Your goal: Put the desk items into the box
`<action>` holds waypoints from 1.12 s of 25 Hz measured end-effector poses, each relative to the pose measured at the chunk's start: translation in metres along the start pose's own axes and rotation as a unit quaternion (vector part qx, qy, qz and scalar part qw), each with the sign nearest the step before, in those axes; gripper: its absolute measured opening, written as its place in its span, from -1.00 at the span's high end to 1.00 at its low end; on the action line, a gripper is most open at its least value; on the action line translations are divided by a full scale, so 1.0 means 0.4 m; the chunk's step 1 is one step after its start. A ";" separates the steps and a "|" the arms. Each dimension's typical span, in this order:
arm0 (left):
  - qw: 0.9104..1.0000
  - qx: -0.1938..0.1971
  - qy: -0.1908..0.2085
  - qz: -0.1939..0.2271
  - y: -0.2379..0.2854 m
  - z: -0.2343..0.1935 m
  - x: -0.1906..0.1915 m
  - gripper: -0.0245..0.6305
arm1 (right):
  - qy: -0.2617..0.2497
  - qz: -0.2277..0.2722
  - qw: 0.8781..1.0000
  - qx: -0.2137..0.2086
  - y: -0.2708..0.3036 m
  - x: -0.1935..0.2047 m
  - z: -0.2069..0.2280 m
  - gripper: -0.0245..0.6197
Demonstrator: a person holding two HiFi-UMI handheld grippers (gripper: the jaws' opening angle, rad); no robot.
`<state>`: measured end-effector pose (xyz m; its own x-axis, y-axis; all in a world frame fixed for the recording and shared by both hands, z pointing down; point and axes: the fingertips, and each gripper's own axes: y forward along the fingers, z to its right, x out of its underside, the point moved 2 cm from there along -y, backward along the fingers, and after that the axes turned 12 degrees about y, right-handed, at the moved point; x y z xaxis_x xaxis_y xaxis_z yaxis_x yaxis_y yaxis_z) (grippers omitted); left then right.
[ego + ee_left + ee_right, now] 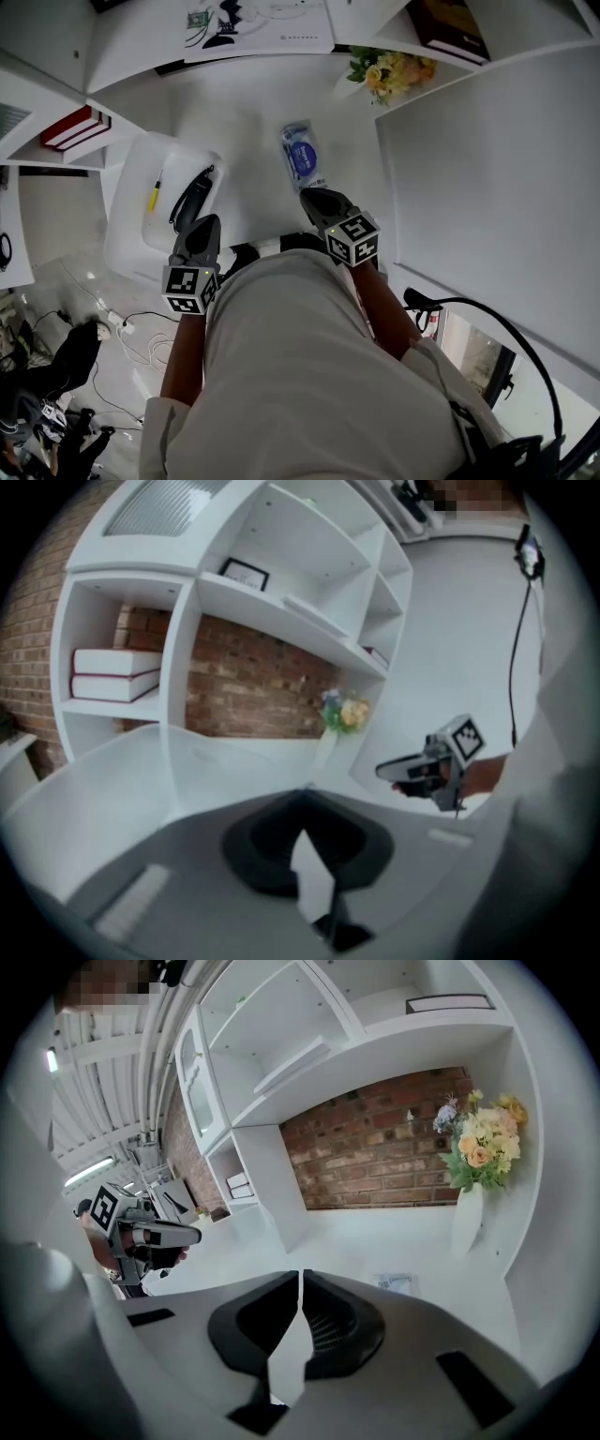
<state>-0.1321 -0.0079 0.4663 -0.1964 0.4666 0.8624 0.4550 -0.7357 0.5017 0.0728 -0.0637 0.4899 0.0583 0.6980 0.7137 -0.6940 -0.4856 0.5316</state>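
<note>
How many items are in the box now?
2, inside the box: a yellow pen on the left, a black tool right of it. The left tongs may hide more.

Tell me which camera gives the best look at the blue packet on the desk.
The head view: the blue packet lies whole on the desk, just ahead of the right gripper. The right gripper view catches it only small and foreshortened, beyond its shut jaws. The left gripper view does not show it.

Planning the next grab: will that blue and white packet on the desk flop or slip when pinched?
The packet lies flat and looks soft-sided, so it probably sags when lifted. Its wrap looks glossy, so it may slip. Being thin, it is likely light.
</note>
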 end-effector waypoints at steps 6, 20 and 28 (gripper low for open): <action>1.000 -0.012 -0.004 -0.013 0.028 0.030 -0.009 0.92 | 0.011 -0.020 1.000 -0.012 -0.003 0.022 0.073 0.91; 0.996 -0.071 -0.030 -0.048 0.059 0.063 0.026 0.92 | 0.028 -0.077 0.996 -0.023 0.026 0.066 0.273 0.73; 0.993 -0.088 -0.041 -0.068 0.069 0.106 0.044 0.92 | 0.035 -0.117 0.992 -0.038 0.110 0.101 0.355 0.68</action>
<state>-0.0860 0.0009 0.4926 -0.1707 0.6006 0.7811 0.2695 -0.7340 0.6234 0.1468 -0.1316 0.6068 0.1759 0.8227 0.5406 -0.7201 -0.2669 0.6405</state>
